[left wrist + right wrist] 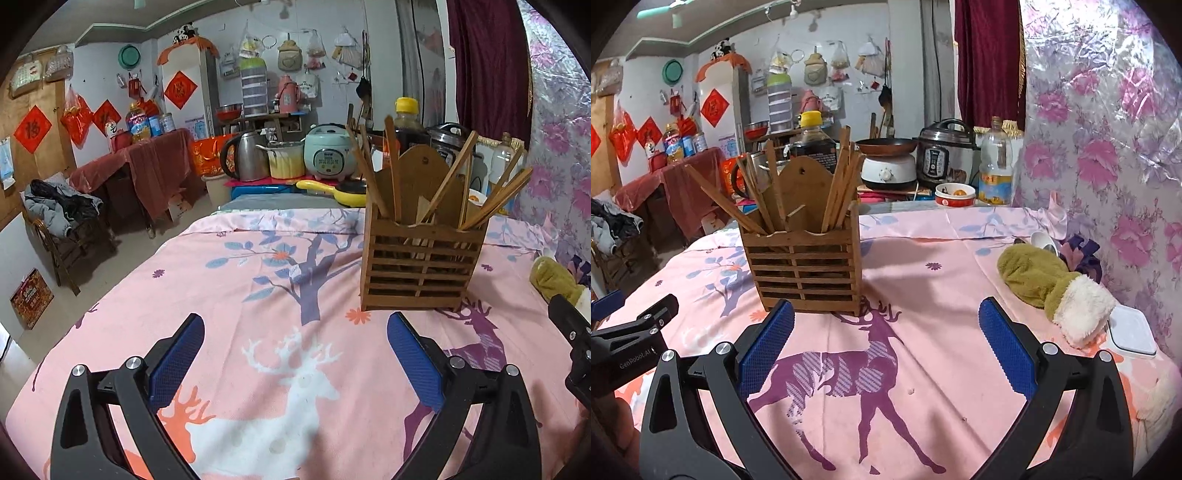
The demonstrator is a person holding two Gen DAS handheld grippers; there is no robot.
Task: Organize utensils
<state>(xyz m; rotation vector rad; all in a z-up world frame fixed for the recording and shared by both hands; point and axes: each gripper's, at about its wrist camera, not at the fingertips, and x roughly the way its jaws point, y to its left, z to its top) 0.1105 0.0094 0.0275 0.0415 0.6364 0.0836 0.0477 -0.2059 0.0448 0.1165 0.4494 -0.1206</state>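
Observation:
A slatted wooden utensil holder (421, 258) (807, 271) stands upright on the pink deer-print cloth (258, 295) (931, 295). Several wooden chopsticks (391, 170) (838, 184) lean out of its compartments. My left gripper (295, 325) is open with nothing between its blue pads, and the holder is just ahead and to its right. My right gripper (886, 310) is open and empty too, with the holder just ahead on its left. A white spoon (1043, 240) lies far right behind the mitten.
An olive mitten (1049, 284) (554, 277) with a white cuff lies at the right, a white lidded box (1132, 332) beside it. Beyond the table's far edge stand a rice cooker (328, 155), a kettle (247, 155), a pressure cooker (942, 155) and bottles. Floral wall covering (1108, 147) borders the right.

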